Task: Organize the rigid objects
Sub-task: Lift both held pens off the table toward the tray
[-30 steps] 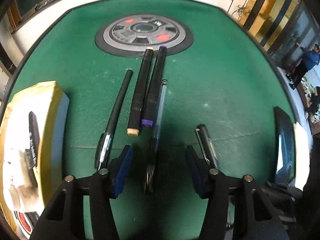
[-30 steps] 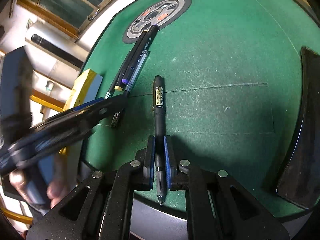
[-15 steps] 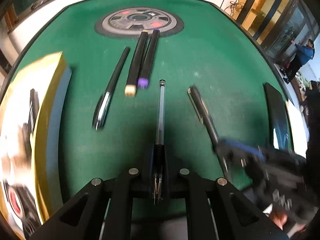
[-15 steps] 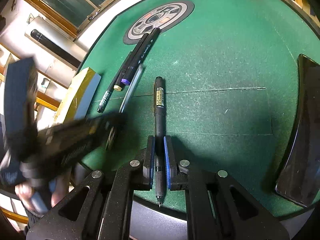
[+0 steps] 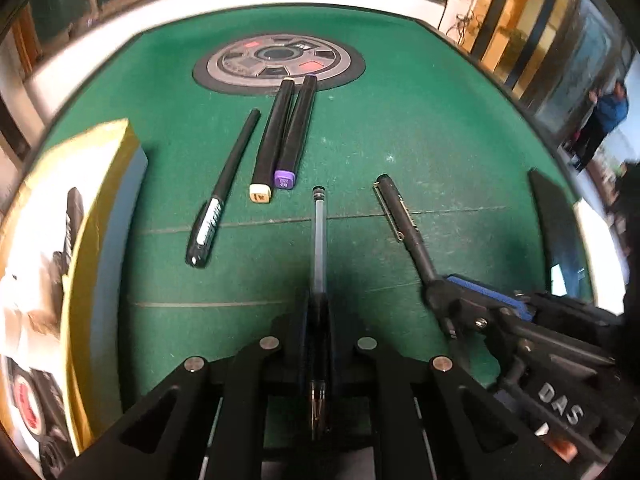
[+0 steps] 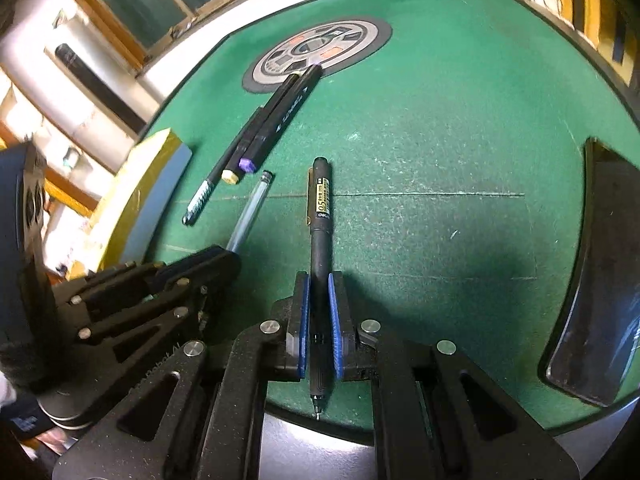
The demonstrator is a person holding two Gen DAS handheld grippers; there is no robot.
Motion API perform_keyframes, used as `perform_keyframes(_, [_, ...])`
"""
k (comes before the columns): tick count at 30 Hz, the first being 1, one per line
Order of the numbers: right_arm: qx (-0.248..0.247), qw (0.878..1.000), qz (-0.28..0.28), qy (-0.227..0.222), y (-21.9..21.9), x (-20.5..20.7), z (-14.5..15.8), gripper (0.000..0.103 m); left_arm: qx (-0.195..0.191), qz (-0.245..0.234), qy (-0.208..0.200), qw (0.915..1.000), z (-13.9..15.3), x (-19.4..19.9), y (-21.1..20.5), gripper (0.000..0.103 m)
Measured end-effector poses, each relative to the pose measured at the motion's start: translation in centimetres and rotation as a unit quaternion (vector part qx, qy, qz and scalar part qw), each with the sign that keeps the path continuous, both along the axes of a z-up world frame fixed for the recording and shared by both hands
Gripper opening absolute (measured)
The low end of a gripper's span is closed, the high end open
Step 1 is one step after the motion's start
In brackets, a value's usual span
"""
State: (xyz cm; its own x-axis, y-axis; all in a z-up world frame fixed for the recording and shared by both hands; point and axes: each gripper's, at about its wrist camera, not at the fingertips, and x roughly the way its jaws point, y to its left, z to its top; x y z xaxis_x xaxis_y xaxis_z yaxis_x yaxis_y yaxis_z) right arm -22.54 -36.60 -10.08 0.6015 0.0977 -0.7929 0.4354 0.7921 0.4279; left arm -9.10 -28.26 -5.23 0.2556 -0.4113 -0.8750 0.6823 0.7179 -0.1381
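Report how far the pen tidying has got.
Done: two markers lie side by side by the round panel, a black pen just left of them. In hand: the left gripper is shut on the clear pen, and the right gripper is shut on the labelled pen; both pens look low over the felt. Left: setting these two down with the rest.

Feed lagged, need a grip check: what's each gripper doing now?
Left gripper: just closed, shut on the clear pen.
Right gripper: shut on the black pen.
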Motion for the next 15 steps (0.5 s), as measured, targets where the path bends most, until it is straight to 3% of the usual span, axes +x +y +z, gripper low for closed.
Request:
perform_keyframes(8, [0.037, 0.999, -0.030, -0.026, -0.4, -0.7, 0.9, 0.009, -0.095, 0.017, 0.049, 0.9942, 3.2, 0.2, 3.3, 0.006])
perform_keyframes(15, [0.038, 0.996, -0.024, -0.072, 1.2, -1.0, 4.1, 0.008, -0.157, 0.027, 0.064, 0.9852, 6.1, -0.2, 6.9, 0.006])
